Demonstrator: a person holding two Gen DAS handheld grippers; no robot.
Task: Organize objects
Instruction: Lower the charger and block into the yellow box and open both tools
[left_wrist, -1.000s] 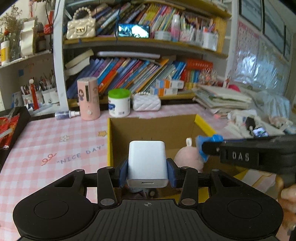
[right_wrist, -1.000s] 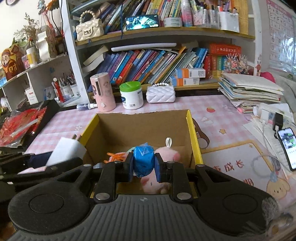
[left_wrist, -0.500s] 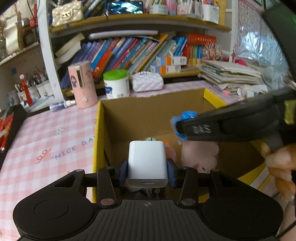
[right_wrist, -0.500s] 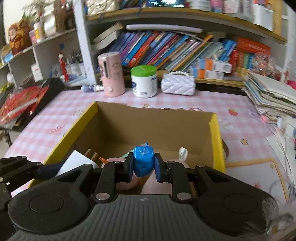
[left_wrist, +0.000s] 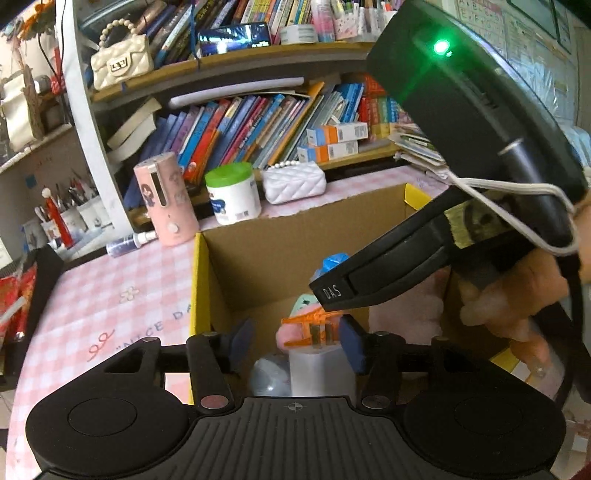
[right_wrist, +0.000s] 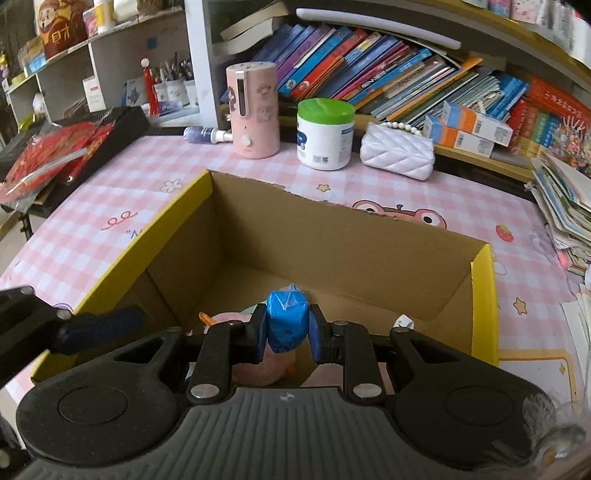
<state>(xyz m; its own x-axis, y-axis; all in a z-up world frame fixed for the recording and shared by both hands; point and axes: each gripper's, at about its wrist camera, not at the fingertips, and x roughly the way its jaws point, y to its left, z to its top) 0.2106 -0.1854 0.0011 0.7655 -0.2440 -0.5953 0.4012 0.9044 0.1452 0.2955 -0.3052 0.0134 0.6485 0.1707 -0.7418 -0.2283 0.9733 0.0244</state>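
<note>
An open cardboard box (left_wrist: 295, 240) (right_wrist: 332, 240) with yellow edges stands on the pink checked table. My left gripper (left_wrist: 295, 345) hangs over its near left corner, its jaws opening. The white charger (left_wrist: 321, 373) sits low between them, prongs up, blurred, clear of the left pad. My right gripper (right_wrist: 288, 328) is shut on a blue wrapped object (right_wrist: 288, 321) (left_wrist: 332, 262) above the box's inside. In the left wrist view the right gripper's finger (left_wrist: 332, 291) crosses in from the right, held by a hand (left_wrist: 517, 302). A pink plush toy (right_wrist: 255, 365) and an orange clip (left_wrist: 310, 319) lie in the box.
Behind the box stand a pink cylinder (right_wrist: 255, 110), a green-lidded white jar (right_wrist: 325, 134) and a white quilted purse (right_wrist: 397, 153), with bookshelves beyond. A black tray (right_wrist: 110, 129) of red packets sits at the left. Stacked books (right_wrist: 561, 199) lie at the right.
My left gripper's jaws have spread and the white charger has slipped down from between the pads. My right gripper has carried the blue object further over the box.
</note>
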